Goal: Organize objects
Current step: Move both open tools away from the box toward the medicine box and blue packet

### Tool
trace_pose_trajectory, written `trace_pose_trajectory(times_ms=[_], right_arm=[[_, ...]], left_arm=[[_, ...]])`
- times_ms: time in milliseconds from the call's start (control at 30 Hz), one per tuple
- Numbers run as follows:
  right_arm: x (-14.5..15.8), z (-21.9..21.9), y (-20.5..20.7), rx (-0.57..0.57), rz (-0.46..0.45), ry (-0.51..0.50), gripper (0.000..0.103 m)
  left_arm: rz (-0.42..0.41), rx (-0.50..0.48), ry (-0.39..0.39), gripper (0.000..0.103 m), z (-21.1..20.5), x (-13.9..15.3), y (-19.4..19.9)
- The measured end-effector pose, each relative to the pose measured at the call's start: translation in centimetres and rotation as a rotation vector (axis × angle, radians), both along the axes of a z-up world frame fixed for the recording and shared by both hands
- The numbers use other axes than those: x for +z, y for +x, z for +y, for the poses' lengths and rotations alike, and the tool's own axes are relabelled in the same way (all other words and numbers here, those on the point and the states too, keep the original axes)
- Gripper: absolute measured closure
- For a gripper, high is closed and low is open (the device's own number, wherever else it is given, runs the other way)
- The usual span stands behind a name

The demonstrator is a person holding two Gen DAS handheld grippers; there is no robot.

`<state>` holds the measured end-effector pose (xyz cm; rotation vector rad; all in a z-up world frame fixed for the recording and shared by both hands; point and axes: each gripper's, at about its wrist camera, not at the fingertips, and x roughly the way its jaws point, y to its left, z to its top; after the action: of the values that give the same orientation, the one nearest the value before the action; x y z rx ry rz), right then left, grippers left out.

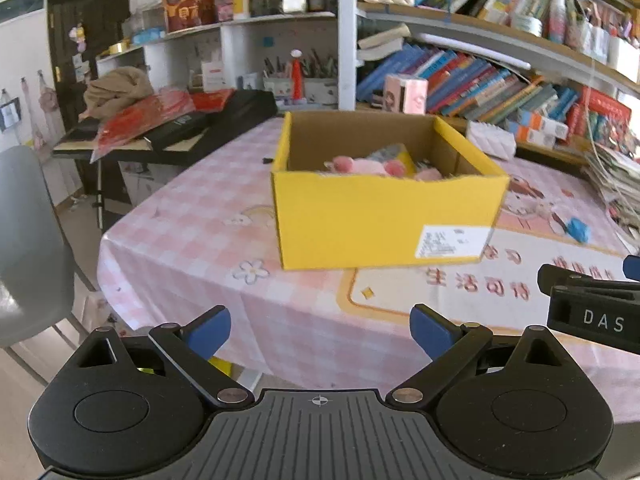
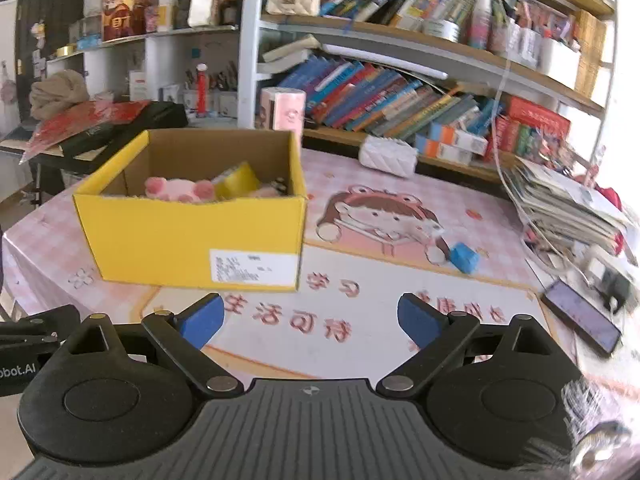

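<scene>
A yellow cardboard box (image 1: 384, 220) stands open on the pink checked tablecloth (image 1: 192, 248); it also shows in the right wrist view (image 2: 192, 236). A pink plush toy (image 1: 360, 166) (image 2: 176, 190) and other items lie inside it. A small blue object (image 1: 578, 229) (image 2: 464, 257) lies on the cloth to the right of the box. My left gripper (image 1: 320, 332) is open and empty, near the table's front edge. My right gripper (image 2: 310, 320) is open and empty over the cloth in front of the box. The right gripper shows at the left wrist view's right edge (image 1: 592, 300).
A black phone (image 2: 582, 316) lies at the table's right. A stack of papers (image 2: 568, 208) sits behind it. A white pouch (image 2: 387, 155) lies by the bookshelf (image 2: 420, 92). A grey chair (image 1: 28, 248) stands left of the table. A cluttered side table (image 1: 160, 128) is at the back left.
</scene>
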<state>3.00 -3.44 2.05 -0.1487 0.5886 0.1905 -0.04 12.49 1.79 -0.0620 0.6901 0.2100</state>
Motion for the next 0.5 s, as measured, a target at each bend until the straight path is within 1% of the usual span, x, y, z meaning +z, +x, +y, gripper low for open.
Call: trace_pose_trajectory(times_ms=[233, 500], right_arm=[[-1.0, -2.0, -1.8, -0.053, 0.035, 0.001, 0.008], [-1.4, -4.7, -2.8, -0.136, 0.052, 0.007, 0.008]], left_arm=[[0.033, -0.063, -0.005, 0.005, -1.7, -0.8, -0.8], [0.041, -0.144, -0.006, 0.005, -4.2, -1.0, -0.3]])
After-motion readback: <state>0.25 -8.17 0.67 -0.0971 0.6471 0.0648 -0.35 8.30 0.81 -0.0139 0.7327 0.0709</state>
